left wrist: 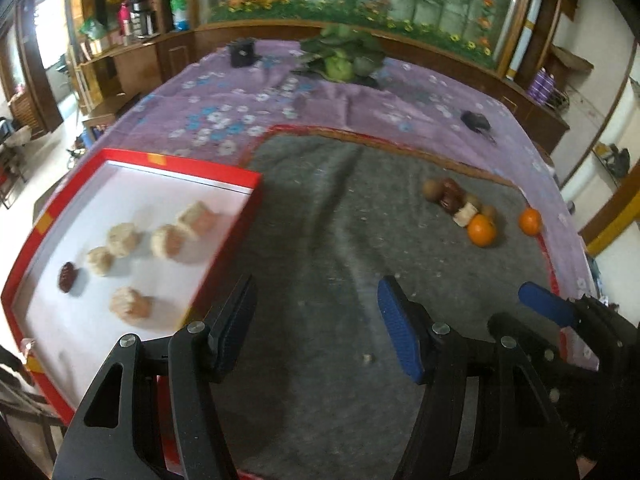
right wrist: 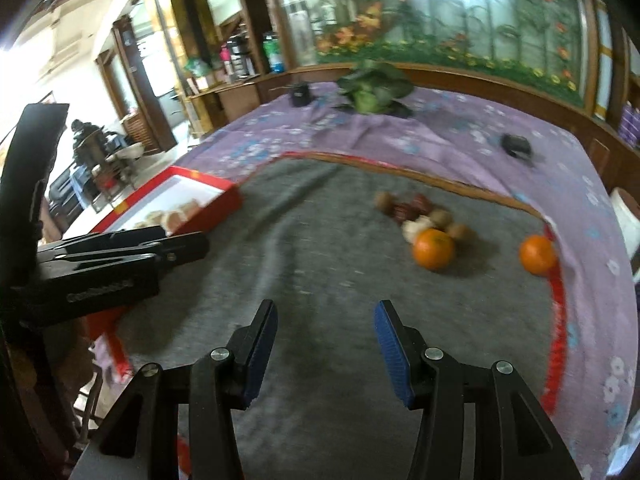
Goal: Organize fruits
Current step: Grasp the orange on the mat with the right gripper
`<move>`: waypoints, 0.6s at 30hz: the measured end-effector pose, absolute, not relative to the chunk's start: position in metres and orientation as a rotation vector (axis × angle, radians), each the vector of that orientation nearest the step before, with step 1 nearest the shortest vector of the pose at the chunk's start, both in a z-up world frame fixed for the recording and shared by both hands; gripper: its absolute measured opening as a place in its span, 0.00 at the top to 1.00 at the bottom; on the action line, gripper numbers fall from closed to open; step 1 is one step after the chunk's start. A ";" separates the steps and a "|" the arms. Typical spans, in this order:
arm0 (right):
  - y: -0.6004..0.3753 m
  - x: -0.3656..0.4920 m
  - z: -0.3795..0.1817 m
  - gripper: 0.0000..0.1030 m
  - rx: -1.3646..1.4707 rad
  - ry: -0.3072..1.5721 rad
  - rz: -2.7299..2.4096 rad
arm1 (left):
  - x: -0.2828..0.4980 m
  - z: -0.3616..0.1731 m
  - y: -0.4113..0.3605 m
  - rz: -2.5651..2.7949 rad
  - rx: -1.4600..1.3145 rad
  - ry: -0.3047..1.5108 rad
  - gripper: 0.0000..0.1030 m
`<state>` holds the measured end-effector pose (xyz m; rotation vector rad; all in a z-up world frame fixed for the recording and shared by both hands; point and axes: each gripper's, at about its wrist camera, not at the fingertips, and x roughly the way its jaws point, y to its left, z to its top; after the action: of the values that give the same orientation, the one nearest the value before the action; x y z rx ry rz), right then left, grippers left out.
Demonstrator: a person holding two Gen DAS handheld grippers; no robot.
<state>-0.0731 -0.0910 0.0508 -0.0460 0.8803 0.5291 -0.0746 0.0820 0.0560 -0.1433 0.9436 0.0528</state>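
- the left tongs [left wrist: 318, 320] hang over bare grey felt mat [left wrist: 320, 240], their blue-padded fingers wide apart with nothing between them.
- the right tongs [right wrist: 326, 354] also hover above the mat, fingers apart and empty; their blue tips show at the right edge of the left wrist view too.
- a red tray [left wrist: 236, 174] with a white inside sits at the mat's left side, just beside the left tongs; in it lie several pale, lumpy fruits [left wrist: 124, 238] and one dark red fruit [left wrist: 67, 277], loosely scattered.
- on the mat's far right is a small cluster of brown and dark red fruits [right wrist: 416, 208] with one pale piece, and an orange [right wrist: 434, 249] touching the cluster's near end.
- a second orange [right wrist: 537, 254] rests apart from the first, close to the mat's red border.
- the mat lies on a purple flowered cloth [right wrist: 460, 128] covering the surface; a leafy green bunch [right wrist: 372, 90] and two small dark objects sit at the far side, too blurred to identify.
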 end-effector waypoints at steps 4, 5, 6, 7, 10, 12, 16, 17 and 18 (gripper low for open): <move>-0.111 -0.059 0.047 0.52 -0.046 0.888 0.483 | -0.063 0.053 0.070 0.025 -0.139 0.965 0.39; -0.114 -0.055 0.046 0.52 -0.042 0.888 0.474 | -0.061 0.052 0.068 0.023 -0.137 0.966 0.39; -0.118 -0.051 0.045 0.52 -0.035 0.888 0.469 | -0.058 0.052 0.066 0.018 -0.136 0.969 0.39; -0.122 -0.046 0.043 0.52 -0.025 0.891 0.466 | -0.055 0.051 0.064 0.013 -0.137 0.973 0.39; -0.127 -0.031 0.037 0.52 -0.016 0.899 0.451 | -0.046 0.048 0.059 0.003 -0.135 0.984 0.39; -0.127 -0.021 0.034 0.52 -0.022 0.904 0.448 | -0.040 0.047 0.055 -0.006 -0.131 0.990 0.39; -0.122 -0.003 0.024 0.52 -0.030 0.926 0.453 | -0.030 0.044 0.051 -0.011 -0.130 1.003 0.39; -0.119 0.001 0.022 0.52 -0.032 0.932 0.461 | -0.027 0.043 0.051 -0.012 -0.133 1.008 0.39; -0.118 0.004 0.020 0.52 -0.031 0.935 0.467 | -0.025 0.043 0.052 -0.011 -0.134 1.009 0.39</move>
<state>0.0041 -0.1177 0.0201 -0.0312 0.9348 0.4666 -0.0248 0.0517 0.0431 -0.1344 1.0095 -0.0111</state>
